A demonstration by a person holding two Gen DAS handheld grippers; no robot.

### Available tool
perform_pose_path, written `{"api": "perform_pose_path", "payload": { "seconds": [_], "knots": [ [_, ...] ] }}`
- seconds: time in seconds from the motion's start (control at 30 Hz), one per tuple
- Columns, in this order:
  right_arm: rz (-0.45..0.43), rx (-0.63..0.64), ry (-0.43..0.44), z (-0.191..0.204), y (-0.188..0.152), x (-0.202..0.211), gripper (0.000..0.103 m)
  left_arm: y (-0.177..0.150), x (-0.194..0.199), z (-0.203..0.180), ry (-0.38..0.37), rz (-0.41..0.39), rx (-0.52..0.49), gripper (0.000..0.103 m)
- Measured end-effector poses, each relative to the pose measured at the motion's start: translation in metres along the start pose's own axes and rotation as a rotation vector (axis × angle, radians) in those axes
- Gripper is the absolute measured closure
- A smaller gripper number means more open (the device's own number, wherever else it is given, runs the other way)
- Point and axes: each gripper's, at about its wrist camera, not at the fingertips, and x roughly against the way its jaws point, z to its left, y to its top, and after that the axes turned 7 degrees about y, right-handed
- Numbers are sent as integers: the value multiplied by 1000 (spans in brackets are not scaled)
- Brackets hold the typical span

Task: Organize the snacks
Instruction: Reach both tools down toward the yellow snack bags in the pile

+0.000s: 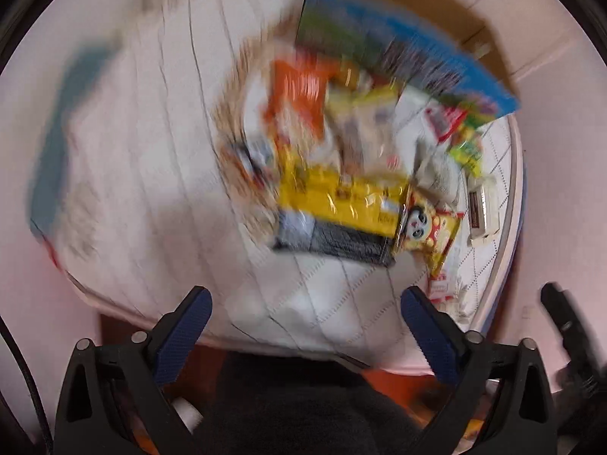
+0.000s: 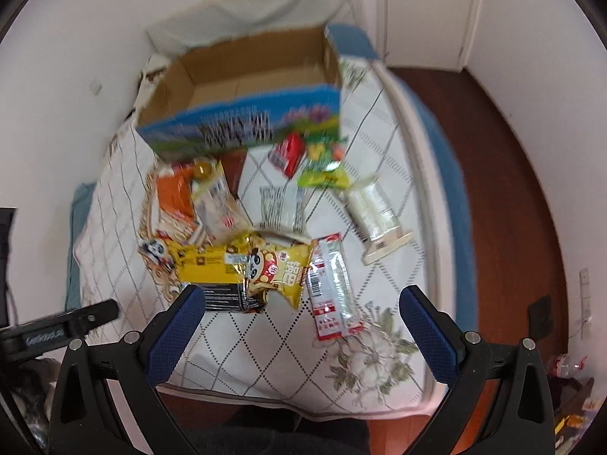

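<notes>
Both my grippers, left gripper (image 1: 305,335) and right gripper (image 2: 299,335), hang spread and empty at bottom frame. Mid-frame lies the crinkly yellow panda snack bag (image 2: 279,269): light, slippery (pinch its sealed edge). Beyond, upper centre, waits the open blue-printed cardboard box (image 2: 242,123).

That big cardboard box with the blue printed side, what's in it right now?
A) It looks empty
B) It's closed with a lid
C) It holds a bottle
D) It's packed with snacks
A: the right wrist view looks into the open box and shows only bare brown cardboard, while the snack packets lie on the quilted cover in front of it.
</notes>
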Motion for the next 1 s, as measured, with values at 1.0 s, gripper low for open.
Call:
{"api": "perform_pose_path", "payload": {
  "seconds": [1.0],
  "knots": [
    [136, 20, 43, -46, 12, -95, 2, 43, -137, -85, -63, 256, 359, 15]
  ]
}}
